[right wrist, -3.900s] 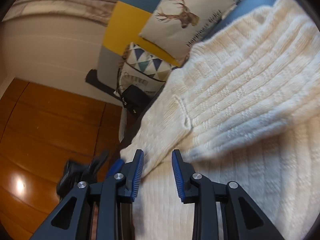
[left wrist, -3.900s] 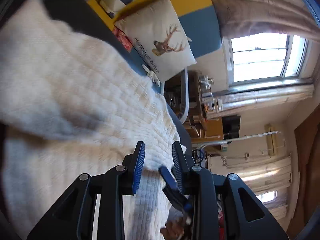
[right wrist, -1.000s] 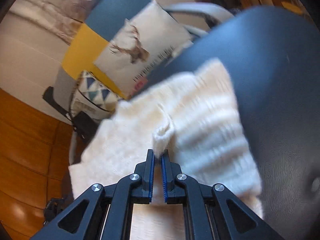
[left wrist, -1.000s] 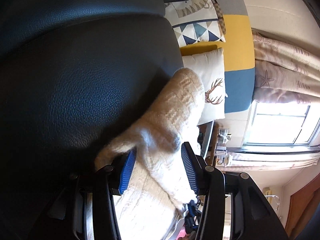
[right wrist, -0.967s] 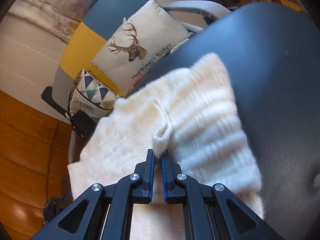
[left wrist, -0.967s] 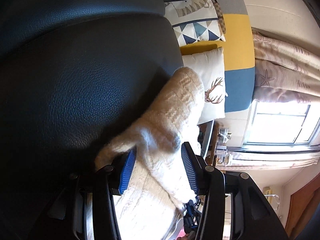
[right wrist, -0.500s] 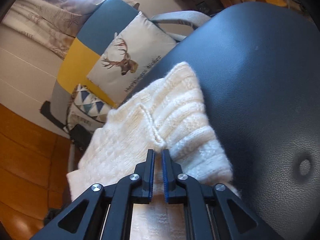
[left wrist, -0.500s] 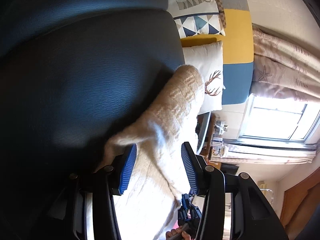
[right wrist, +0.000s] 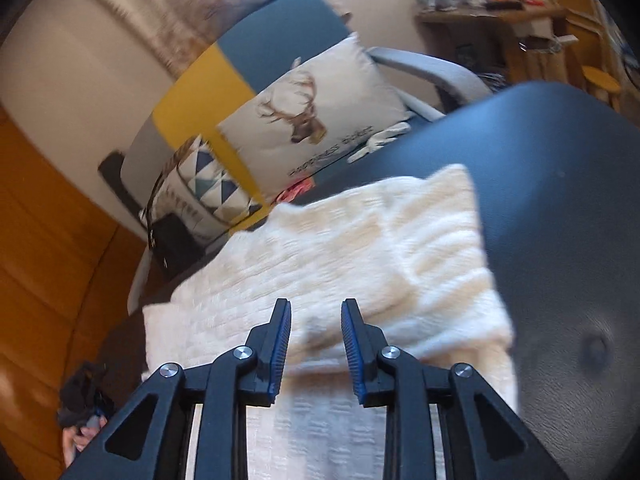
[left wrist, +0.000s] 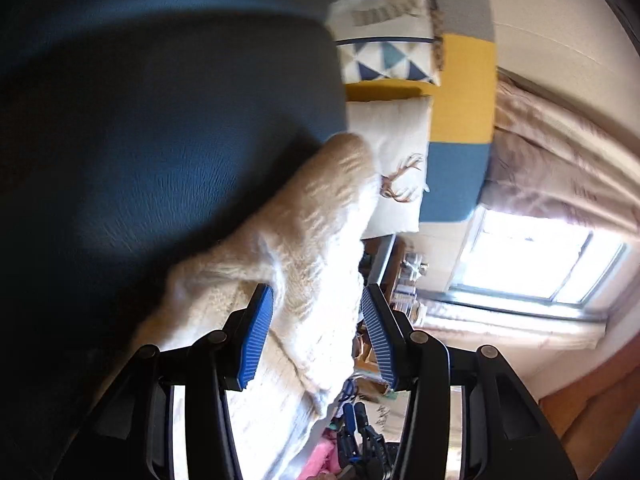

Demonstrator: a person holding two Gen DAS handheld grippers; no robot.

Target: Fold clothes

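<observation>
A cream knitted sweater (right wrist: 360, 260) lies partly folded on a dark leather seat (right wrist: 560, 200). In the right wrist view my right gripper (right wrist: 315, 336) stands open just above the near fold, nothing pinched between its blue pads. In the left wrist view the sweater (left wrist: 312, 240) runs up between the spread fingers of my left gripper (left wrist: 318, 336), which is open; the knit passes between the blue pads without being clamped. The other gripper (left wrist: 360, 440) shows small at the bottom of that view.
A deer-print cushion (right wrist: 312, 120) and a triangle-pattern cushion (right wrist: 208, 188) lean on a blue and yellow backrest (right wrist: 248, 60) behind the sweater. The wooden floor (right wrist: 40, 240) lies to the left. A window (left wrist: 528, 260) and a cluttered shelf sit beyond the seat edge.
My right gripper has opened and let go of the sweater fold it was pinching, and drawn back a little. The left gripper stays open, shifted slightly.
</observation>
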